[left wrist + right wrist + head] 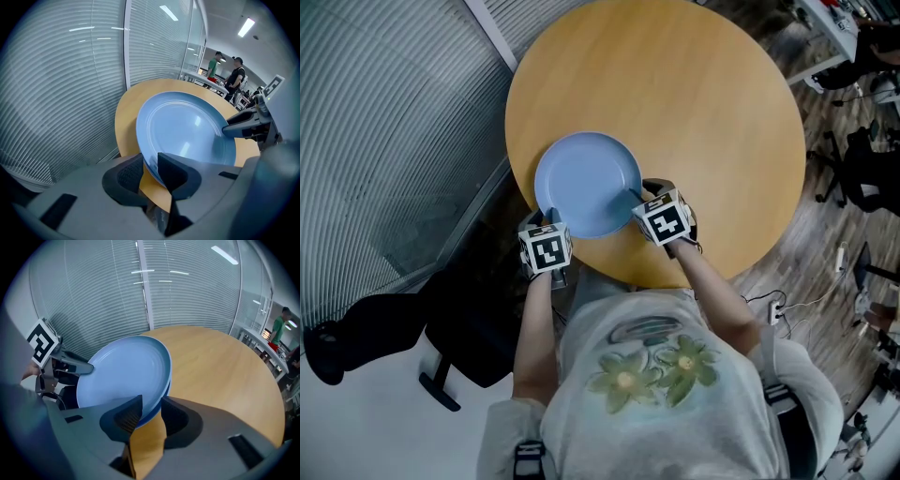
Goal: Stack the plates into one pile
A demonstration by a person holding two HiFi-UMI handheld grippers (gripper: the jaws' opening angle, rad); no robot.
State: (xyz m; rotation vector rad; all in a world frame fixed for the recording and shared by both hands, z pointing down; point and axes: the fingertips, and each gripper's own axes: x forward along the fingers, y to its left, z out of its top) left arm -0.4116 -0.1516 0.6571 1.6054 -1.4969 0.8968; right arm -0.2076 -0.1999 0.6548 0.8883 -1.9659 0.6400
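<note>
Blinds point(384, 112): far left, past the table edge.
Left gripper point(550, 217): at the near-left rim of the plate point(586, 183), marker cube facing up.
Left jaws: clamped on the plate point(187, 126); in the left gripper point(150, 161) view, rim pinched between the two dark pads.
Plate position: over the near-left part of the table point(703, 103), close to its edge, spanning the gap between both grippers.
Plate contact with tabletop: cannot tell.
Plate edge: in the right gripper view, pale blue upper face point(124, 369) with a darker blue band below; one plate or two, cannot tell.
Right gripper point(637, 199): at the near-right rim, opposite the left one.
Right jaws: closed on the rim; in the right gripper point(151, 406) view, plate edge wedged between the pads, wood showing below.
Table surface point(215, 362): round, wooden, stretching away to the right.
</note>
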